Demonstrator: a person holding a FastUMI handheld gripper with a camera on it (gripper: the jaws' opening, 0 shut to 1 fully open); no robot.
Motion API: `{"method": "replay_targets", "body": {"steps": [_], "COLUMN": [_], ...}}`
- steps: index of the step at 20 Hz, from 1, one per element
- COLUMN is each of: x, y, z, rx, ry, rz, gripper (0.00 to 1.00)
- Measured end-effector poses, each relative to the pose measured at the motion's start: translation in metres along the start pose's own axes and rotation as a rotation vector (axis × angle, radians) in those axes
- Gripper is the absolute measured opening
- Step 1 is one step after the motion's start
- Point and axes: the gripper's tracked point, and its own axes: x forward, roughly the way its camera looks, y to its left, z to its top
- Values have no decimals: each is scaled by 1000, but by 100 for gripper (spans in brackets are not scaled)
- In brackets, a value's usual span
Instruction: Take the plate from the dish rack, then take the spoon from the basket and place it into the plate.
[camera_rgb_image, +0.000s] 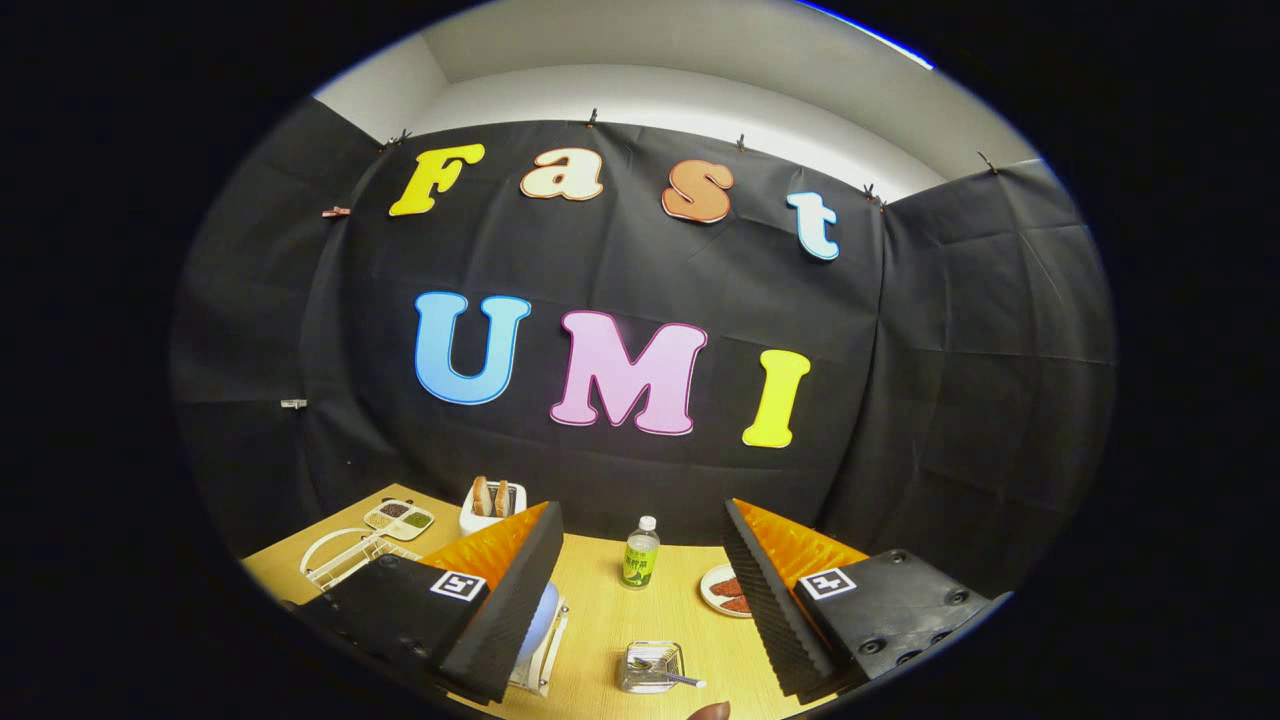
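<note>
Wooden table (620, 620) against black cloth wall. Task barely begun, by the look of it: blue plate (545, 612) upright in dish rack (540, 660) beside left finger, spoon (665, 674) lying in small basket (650, 668) between fingers. Gripper (640, 600) spread wide, grasping nothing. Nearby: white wire rack (340, 560), toaster (490, 508), snack plate (728, 590), bottle (640, 553).

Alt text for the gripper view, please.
The gripper hangs open and empty above a light wooden table; between its fingers stand a green-labelled plastic bottle and, nearer, a small clear basket holding a metal spoon.
</note>
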Motion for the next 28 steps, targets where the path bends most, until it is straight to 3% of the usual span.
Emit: {"method": "replay_targets", "body": {"steps": [6,10,19,26,28], "x": [8,20,54,80,85], "y": [13,31,95,120,124], "z": [-13,-42,-157,-242,-265], "rx": [5,0,22,58,52], "ry": [47,149,551,771,821], "rz": [-5,5,72,49,31], "gripper": [97,97,96,93,86]}}
